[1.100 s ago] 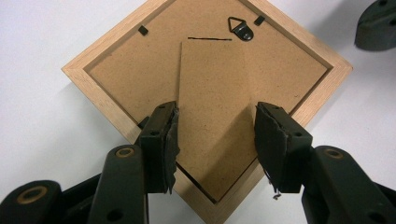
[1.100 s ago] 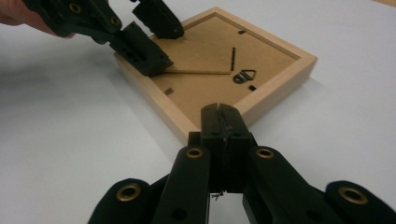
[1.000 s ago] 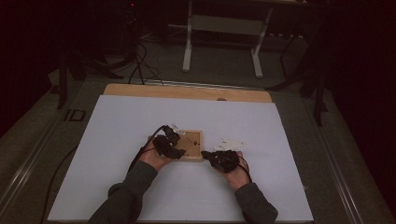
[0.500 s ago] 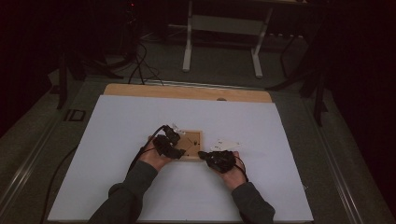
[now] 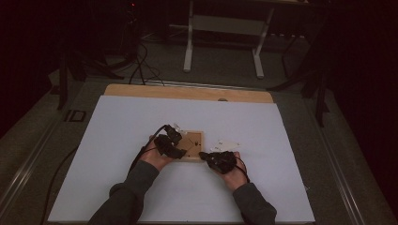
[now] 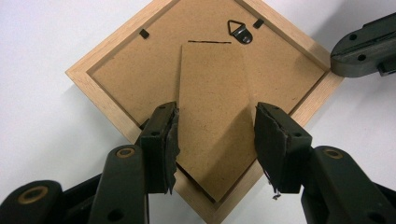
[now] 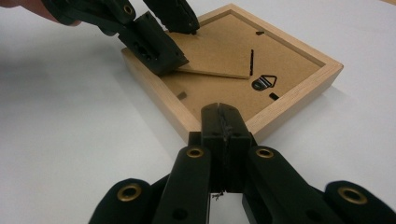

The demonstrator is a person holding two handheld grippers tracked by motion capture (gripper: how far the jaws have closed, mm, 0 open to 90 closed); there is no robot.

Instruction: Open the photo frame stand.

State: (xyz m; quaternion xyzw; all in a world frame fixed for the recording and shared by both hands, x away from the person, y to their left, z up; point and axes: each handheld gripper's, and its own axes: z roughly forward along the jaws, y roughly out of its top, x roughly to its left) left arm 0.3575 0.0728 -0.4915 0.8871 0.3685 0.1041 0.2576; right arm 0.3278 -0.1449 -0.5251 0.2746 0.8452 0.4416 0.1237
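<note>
Since the earlier frames the right gripper has slid left until its pressed-together jaws touch the near corner of the wooden picture frame, which lies face down on the white counter; the left gripper hovers with jaws spread either side of the frame's cardboard stand

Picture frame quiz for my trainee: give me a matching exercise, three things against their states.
1. left gripper
2. right gripper
3. picture frame

a. lies back side up on the white table
b. open, jaws either side of the fold-out stand
c. shut, tips against the frame's wooden corner

Pairs: 1-b, 2-c, 3-a
</note>
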